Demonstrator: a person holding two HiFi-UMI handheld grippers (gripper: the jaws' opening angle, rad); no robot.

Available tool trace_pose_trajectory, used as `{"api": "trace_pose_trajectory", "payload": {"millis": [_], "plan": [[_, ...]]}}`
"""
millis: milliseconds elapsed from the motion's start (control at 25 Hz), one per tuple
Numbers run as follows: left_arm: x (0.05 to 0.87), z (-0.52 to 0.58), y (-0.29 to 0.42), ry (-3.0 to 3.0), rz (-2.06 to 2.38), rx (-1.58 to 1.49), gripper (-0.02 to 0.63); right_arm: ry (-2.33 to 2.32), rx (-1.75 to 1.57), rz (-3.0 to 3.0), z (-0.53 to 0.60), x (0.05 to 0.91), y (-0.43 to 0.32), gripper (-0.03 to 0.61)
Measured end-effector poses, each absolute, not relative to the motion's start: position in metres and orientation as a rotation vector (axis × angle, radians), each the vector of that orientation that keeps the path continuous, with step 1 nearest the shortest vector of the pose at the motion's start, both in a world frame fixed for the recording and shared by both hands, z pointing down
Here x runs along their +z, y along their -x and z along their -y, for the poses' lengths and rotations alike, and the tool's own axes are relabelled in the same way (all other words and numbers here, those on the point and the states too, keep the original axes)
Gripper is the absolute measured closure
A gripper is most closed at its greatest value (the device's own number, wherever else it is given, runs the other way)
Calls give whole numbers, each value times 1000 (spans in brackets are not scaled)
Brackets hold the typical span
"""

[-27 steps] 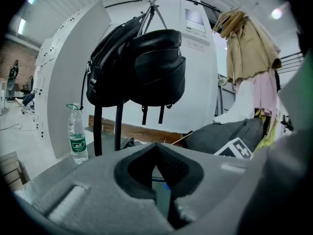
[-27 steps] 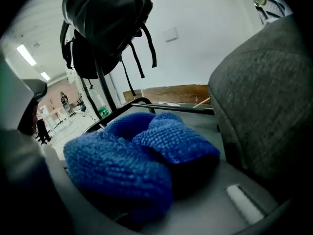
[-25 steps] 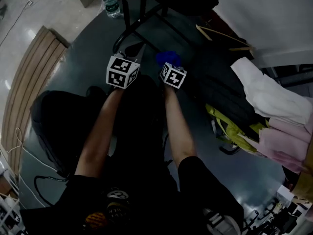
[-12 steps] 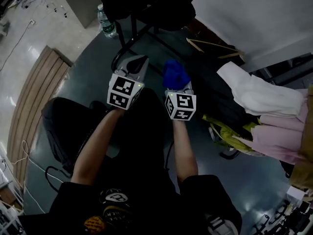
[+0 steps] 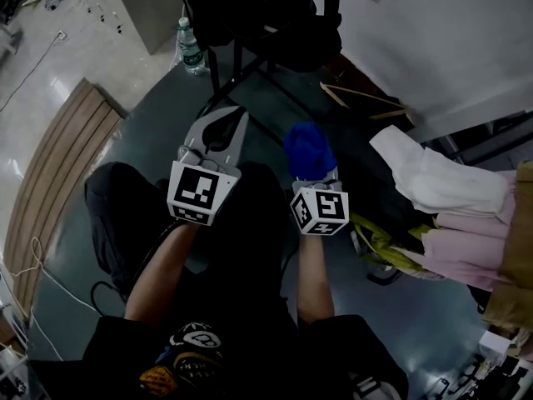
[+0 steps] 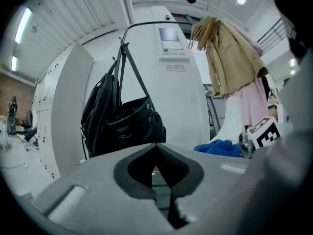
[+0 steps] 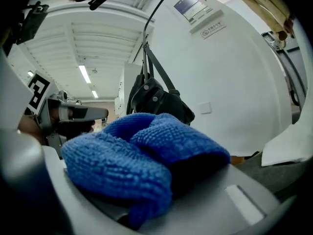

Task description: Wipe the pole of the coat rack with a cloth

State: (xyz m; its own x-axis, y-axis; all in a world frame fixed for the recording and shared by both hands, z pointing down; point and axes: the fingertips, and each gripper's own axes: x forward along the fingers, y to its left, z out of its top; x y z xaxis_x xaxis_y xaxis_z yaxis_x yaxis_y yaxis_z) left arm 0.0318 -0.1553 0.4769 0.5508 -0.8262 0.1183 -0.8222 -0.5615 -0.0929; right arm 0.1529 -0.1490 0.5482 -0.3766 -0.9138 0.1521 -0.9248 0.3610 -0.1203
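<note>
The coat rack's thin black pole (image 6: 125, 43) rises ahead with a black bag (image 6: 124, 124) hanging from it. In the head view, its dark legs (image 5: 237, 57) stand beyond both grippers. My right gripper (image 5: 310, 163) is shut on a bunched blue cloth (image 5: 308, 147), which fills the right gripper view (image 7: 142, 155). The pole (image 7: 155, 14) and the bag (image 7: 157, 100) lie behind it, apart from the cloth. To the left, my left gripper (image 5: 236, 117) is shut with nothing in it, its tips meeting (image 6: 156, 146).
A water bottle (image 5: 190, 47) stands by the rack's legs. Wooden hangers (image 5: 366, 98), a white garment (image 5: 433, 177), pink clothes (image 5: 475, 248) and a yellow-green item (image 5: 391, 227) lie at the right by the white wall. A beige coat (image 6: 230, 58) hangs right of the rack.
Both grippers have lifted and come nearer the head camera, the right one carrying the blue cloth a little rightward. The rack's base has slid up the view.
</note>
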Motion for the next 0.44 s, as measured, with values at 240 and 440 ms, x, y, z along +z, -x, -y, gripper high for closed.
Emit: {"api": "trace_pose_trajectory", "payload": {"millis": [240, 440], "plan": [[470, 150, -29, 2831, -1498, -118, 614, -1672, 273, 2592, 148, 538, -137, 571], [468, 157, -19, 2804, -1548, -121, 614, -1680, 277, 2616, 144, 537, -129, 571]]}}
